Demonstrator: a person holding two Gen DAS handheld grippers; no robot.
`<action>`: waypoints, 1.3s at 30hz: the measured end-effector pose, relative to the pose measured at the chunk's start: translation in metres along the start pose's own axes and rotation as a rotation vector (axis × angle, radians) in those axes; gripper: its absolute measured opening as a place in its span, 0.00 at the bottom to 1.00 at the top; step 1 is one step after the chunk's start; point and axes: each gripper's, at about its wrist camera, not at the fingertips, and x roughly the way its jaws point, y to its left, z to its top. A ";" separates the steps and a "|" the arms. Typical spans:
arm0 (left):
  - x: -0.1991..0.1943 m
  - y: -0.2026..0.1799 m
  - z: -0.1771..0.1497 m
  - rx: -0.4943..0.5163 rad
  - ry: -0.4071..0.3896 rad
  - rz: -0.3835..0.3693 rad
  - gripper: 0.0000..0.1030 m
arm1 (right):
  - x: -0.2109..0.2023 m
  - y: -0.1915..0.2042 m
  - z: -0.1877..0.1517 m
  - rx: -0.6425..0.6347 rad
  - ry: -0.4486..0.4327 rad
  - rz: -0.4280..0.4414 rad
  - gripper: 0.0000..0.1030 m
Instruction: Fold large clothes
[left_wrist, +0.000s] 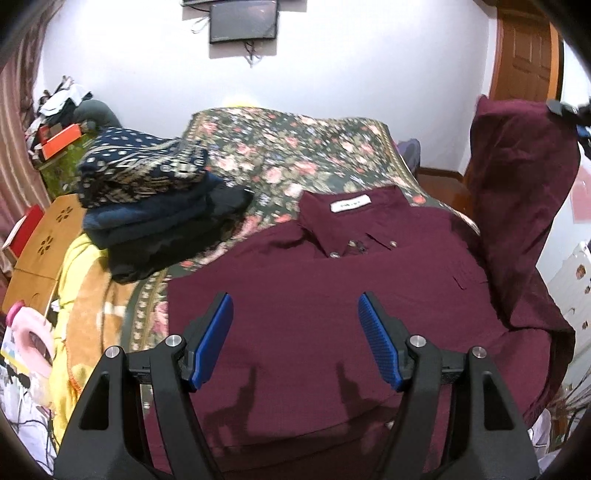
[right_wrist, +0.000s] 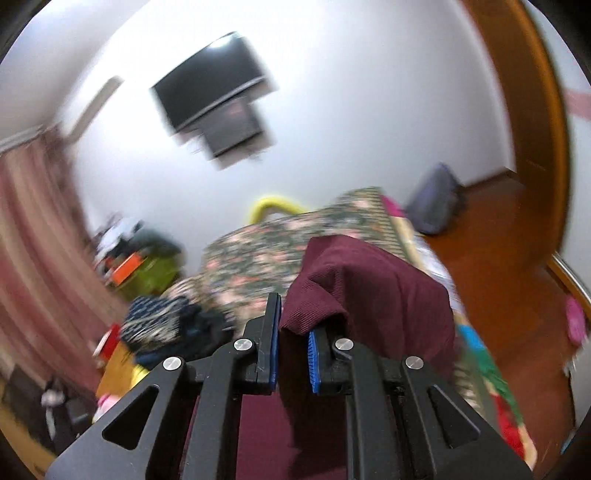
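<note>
- While the shirt (left_wrist: 332, 288) lies face up on the bed (left_wrist: 280, 155), I see its maroon body spread flat, collar buttoned, a white label inside the neck.
- Its right side is lifted: a sleeve (left_wrist: 524, 192) hangs up in the air at the right edge of my left view.
- My left gripper (left_wrist: 295, 339) hovers over the shirt's lower front, jaws well apart, nothing between the blue pads (left_wrist: 212, 339).
- My right gripper (right_wrist: 293, 350) is clamped on a fold of maroon cloth (right_wrist: 369, 291), which drapes over the right finger; this view is blurred.
- Only the left view shows the collar, the label and the chest pocket; only the right view shows the grip itself and the wooden floor (right_wrist: 491, 258) beside the bed.
- A pile of folded dark clothes (left_wrist: 155, 206) sits on the bed's left, near the shirt's shoulder but apart from it.
- Beyond the collar the floral cover lies bare up to the far edge.
</note>
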 end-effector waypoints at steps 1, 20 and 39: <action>-0.003 0.007 -0.001 -0.011 -0.007 0.006 0.67 | 0.009 0.021 -0.003 -0.043 0.025 0.030 0.11; -0.024 0.101 -0.046 -0.191 0.047 0.127 0.67 | 0.196 0.121 -0.193 -0.299 0.796 0.146 0.15; 0.010 -0.022 -0.022 0.212 0.071 0.065 0.78 | 0.061 0.026 -0.102 -0.341 0.383 -0.080 0.49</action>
